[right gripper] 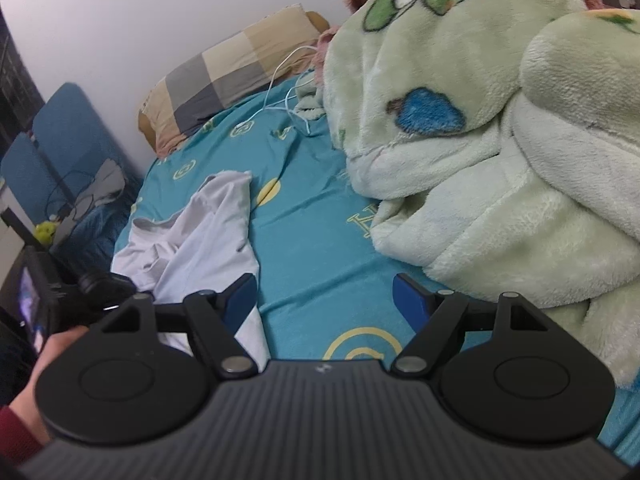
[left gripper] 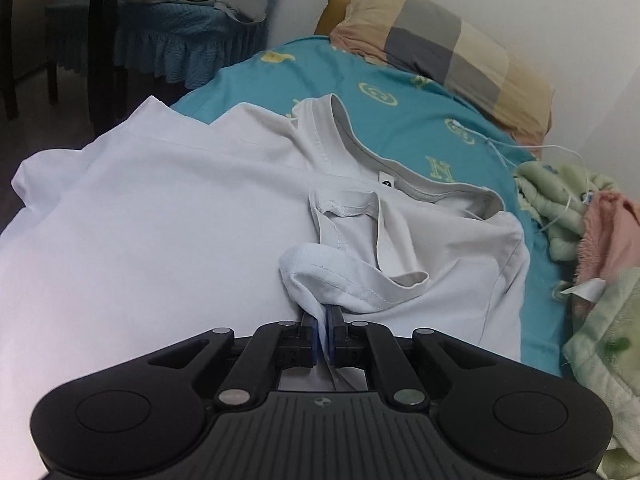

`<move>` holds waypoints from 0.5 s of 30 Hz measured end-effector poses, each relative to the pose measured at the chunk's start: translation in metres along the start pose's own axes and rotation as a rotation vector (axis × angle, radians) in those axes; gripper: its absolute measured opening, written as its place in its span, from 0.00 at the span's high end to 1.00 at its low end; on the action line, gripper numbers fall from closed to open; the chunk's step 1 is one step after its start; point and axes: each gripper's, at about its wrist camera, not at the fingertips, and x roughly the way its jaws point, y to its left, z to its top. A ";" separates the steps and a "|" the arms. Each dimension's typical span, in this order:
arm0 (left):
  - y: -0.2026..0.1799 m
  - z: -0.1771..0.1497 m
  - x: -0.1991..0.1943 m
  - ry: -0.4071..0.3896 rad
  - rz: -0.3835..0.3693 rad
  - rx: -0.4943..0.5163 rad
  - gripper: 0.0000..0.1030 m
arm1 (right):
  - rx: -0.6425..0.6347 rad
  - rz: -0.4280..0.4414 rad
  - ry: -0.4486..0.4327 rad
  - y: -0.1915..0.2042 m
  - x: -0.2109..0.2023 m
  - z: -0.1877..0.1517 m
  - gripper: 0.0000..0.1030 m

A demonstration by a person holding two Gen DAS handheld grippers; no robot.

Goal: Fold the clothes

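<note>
A white T-shirt (left gripper: 160,216) lies spread on the teal bed sheet (left gripper: 400,120), its grey-lined collar (left gripper: 400,168) toward the pillow. My left gripper (left gripper: 323,320) is shut on a bunched sleeve hem of the T-shirt (left gripper: 320,268), folded over the shirt's body. In the right wrist view the T-shirt (right gripper: 208,232) lies to the left. My right gripper (right gripper: 324,296) is open and empty above the bare sheet (right gripper: 320,240), its left finger (right gripper: 240,296) over the shirt's edge.
A checked pillow (left gripper: 440,36) lies at the bed's head. A bulky green fleece blanket (right gripper: 500,140) fills the right side of the bed. A white cable (right gripper: 288,80) lies on the sheet. A blue-covered chair (left gripper: 180,36) stands beyond the bed.
</note>
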 end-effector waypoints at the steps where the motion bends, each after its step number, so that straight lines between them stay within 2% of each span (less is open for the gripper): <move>1: 0.002 -0.001 -0.001 -0.002 -0.015 -0.001 0.87 | -0.011 0.007 0.001 0.002 0.000 -0.001 0.26; 4: -0.002 -0.001 -0.026 -0.002 -0.018 0.050 0.74 | -0.047 0.038 -0.001 0.011 -0.002 -0.002 0.26; 8: -0.004 -0.008 -0.089 -0.020 -0.036 0.139 0.59 | -0.106 0.106 -0.001 0.022 -0.012 -0.006 0.26; 10: -0.005 -0.012 -0.123 -0.037 -0.036 0.195 0.57 | -0.144 0.136 -0.008 0.027 -0.022 -0.009 0.26; 15: 0.001 -0.027 -0.215 -0.102 -0.052 0.261 0.51 | -0.247 0.220 -0.039 0.034 -0.067 -0.021 0.26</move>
